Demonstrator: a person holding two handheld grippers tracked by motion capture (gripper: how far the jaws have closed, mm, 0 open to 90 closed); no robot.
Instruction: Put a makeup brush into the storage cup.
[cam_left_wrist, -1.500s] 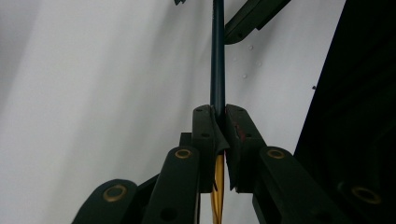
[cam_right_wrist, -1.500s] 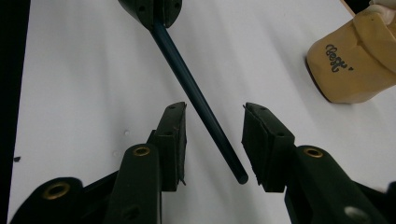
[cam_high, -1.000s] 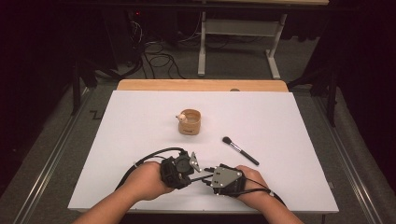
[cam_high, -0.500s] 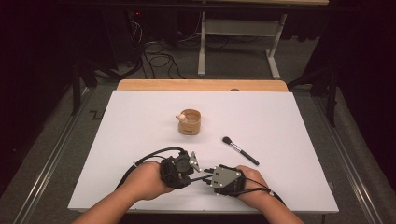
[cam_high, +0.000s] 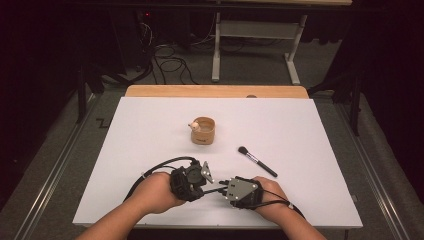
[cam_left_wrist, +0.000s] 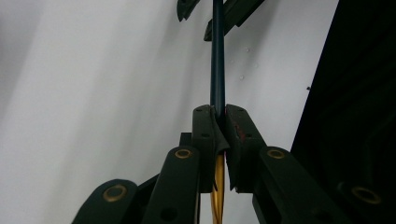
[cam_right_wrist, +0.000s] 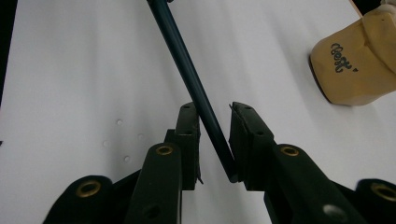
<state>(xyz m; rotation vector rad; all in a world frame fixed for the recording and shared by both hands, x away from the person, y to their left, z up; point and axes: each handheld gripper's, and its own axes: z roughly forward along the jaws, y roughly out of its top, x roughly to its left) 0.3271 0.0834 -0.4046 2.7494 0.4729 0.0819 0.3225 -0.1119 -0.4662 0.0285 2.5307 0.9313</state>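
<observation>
High view: two hands meet near the front edge of the tabletop (cam_high: 150, 125), each with a hand-held gripper, jaws pointing toward each other.
Left hand-held gripper (cam_left_wrist: 219, 119): clamped tight on a thin dark stick (cam_left_wrist: 217, 56) with a gold end, so the stick juts out straight for the other side to take.
Right hand-held gripper (cam_right_wrist: 212, 135): jaws partly apart and just been closing; the stick's (cam_right_wrist: 187, 65) far end lies slantwise between them, against one pad, not yet pinched from both sides.
Stick's place: bridging the two hand-held grippers, lifted off the tabletop, likely a hand-over or a pull at both ends.
Cup (cam_high: 203, 131): stands mid-tabletop, well apart from the hands, something pale at its rim.
Brush (cam_high: 257, 161): lies flat to the cup's right, untouched.
Count: two hand-held grippers, one stick, one cup, one brush.
</observation>
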